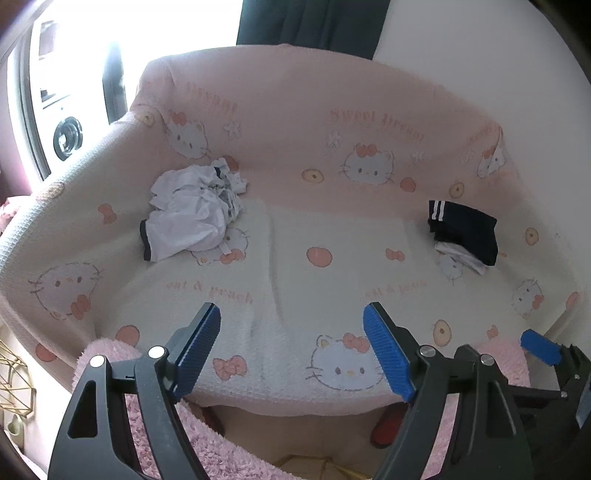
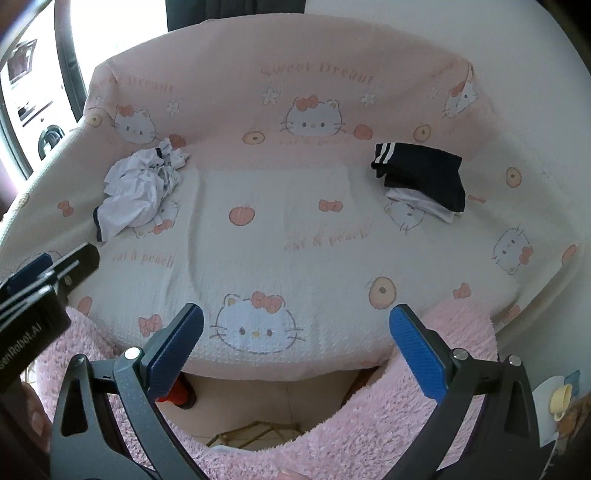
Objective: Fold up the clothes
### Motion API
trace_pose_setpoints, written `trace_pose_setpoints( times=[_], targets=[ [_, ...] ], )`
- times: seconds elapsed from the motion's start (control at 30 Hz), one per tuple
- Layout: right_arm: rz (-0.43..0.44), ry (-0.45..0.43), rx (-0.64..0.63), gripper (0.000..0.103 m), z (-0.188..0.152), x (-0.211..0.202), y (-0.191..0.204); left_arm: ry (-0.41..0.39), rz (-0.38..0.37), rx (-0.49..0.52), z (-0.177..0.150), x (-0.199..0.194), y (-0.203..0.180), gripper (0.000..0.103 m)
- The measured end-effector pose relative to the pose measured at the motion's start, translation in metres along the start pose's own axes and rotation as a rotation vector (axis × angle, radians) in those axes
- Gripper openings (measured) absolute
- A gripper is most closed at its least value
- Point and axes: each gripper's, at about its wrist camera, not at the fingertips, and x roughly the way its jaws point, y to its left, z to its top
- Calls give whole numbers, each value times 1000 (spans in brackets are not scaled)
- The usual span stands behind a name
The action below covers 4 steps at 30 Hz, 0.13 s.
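Left hand-held gripper (image 1: 291, 347): jaws wide apart, nothing btwn the blue pads (image 1: 388, 354), held above the front edge of the sofa (image 2: 332, 44). Right hand-held gripper (image 2: 295, 349): likewise spread wide, empty, above the same front edge; its blue tip also shows at the lower right of the left wrist view, and the left unit's black body sits at the left edge of the right wrist view, so the two are side by side. Sofa is draped w/ a pink-and-white cover (image 1: 295, 258) printed w/ cat faces, bows, peaches and lettering. Task items: a crumpled white garment (image 1: 188, 214) w/ dark trim lies in a loose heap on the seat, left side, near the backrest. On the right side of the seat, well apart from the heap, a folded dark garment (image 2: 421, 173) w/ white stripes at one end rests on top of a folded white piece (image 2: 424, 206), whose edge sticks out beneath it. Seat area btwn the two lots is bare cover. Neither gripper touches any clothing. Fluffy pink fabric (image 2: 424, 417) lies below both grippers in the foreground. Bright window and a white appliance (image 1: 62, 122) at far left; dark curtain (image 1: 310, 26) behind the sofa. A red object (image 2: 177, 395) on the floor under the sofa edge; type unclear.
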Motion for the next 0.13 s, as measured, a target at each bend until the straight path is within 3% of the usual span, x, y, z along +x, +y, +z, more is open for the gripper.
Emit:
trace_pose_setpoints(
  times=[0.13],
  targets=[
    [-4,12,-2,102,-1,2,2,0,-9,2,-1,0,-1,82]
  ],
)
